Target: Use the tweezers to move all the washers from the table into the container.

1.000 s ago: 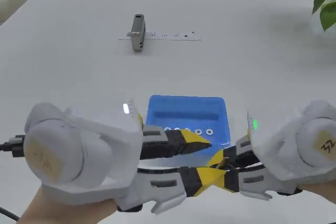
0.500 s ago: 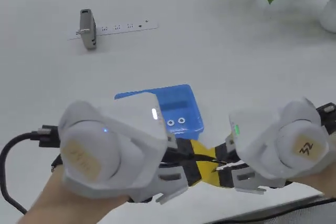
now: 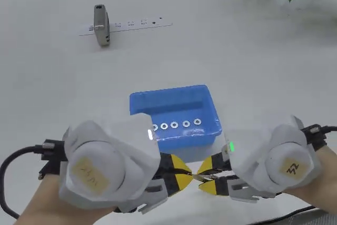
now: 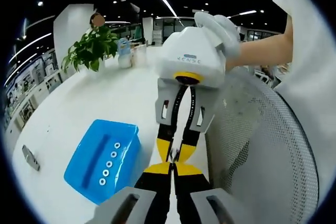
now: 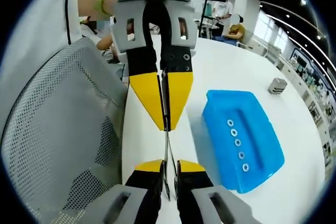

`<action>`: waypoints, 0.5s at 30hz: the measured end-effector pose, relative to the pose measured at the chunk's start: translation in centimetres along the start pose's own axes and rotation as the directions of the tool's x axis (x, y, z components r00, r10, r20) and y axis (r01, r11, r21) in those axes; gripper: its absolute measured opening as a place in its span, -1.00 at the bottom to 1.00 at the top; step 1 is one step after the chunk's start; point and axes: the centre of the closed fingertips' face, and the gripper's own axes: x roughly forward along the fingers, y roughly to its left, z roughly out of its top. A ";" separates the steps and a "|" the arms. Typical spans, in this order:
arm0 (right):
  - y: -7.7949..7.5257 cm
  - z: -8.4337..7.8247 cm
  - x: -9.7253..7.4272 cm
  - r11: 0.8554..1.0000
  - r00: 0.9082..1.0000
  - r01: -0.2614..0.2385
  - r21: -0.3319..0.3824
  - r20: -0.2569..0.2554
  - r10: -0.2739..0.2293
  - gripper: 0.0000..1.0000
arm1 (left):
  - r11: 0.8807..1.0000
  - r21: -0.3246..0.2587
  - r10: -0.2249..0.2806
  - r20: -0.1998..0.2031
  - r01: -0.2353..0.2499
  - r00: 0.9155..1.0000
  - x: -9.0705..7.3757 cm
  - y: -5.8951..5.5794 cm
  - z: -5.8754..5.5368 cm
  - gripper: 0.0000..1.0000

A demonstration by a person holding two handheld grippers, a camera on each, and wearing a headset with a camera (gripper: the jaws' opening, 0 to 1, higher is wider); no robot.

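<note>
head view, tweezers [image 3: 196,176] between left tool [image 3: 188,176] and right tool [image 3: 202,178], container [image 3: 168,93] beyond

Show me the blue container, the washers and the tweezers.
blue container [image 3: 169,103], head view, bare far wall.
washers [image 3: 175,125], head view, middle one of row.
tweezers [image 5: 167,146], right gripper view, thin metal shaft.

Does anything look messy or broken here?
Nothing stands out. The five small silver washers lie in a tidy row inside the upright blue plastic container.
</note>
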 end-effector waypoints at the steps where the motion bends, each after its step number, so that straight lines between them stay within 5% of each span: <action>1: 0.1 0.2 -0.1 1.000 1.000 -0.003 0.021 0.017 0.002 -0.82 | 1.000 -0.004 -0.001 -0.011 0.000 1.000 0.0 0.0 -0.4 -1.00; 4: 0.4 0.3 -1.2 0.997 0.998 0.013 0.074 0.056 -0.017 -0.62 | 1.000 -0.014 -0.005 -0.054 0.004 0.999 0.1 0.1 -1.7 -1.00; 9: 0.2 -0.6 -4.4 0.974 0.985 0.118 0.195 0.105 -0.140 -0.57 | 0.999 -0.044 -0.014 -0.133 0.009 0.991 0.8 0.2 -3.9 -1.00; 11: -0.2 -1.0 -6.6 0.941 0.962 0.179 0.288 0.147 -0.228 -0.54 | 0.997 -0.075 -0.044 -0.223 0.028 0.974 1.2 -0.1 -5.6 -1.00; 12: -0.8 -0.9 -7.9 0.907 0.939 0.200 0.370 0.191 -0.285 -0.52 | 0.998 -0.059 -0.040 -0.248 0.026 0.968 1.4 0.0 -6.0 -1.00; 14: -1.6 -0.7 -9.8 0.863 0.901 0.229 0.451 0.238 -0.364 -0.46 | 0.998 -0.050 -0.045 -0.308 0.031 0.950 1.6 -0.1 -6.9 -1.00; 15: -2.3 -0.9 -11.2 0.835 0.873 0.267 0.481 0.246 -0.420 -0.43 | 0.998 -0.050 -0.039 -0.319 0.024 0.947 1.9 0.0 -7.0 -1.00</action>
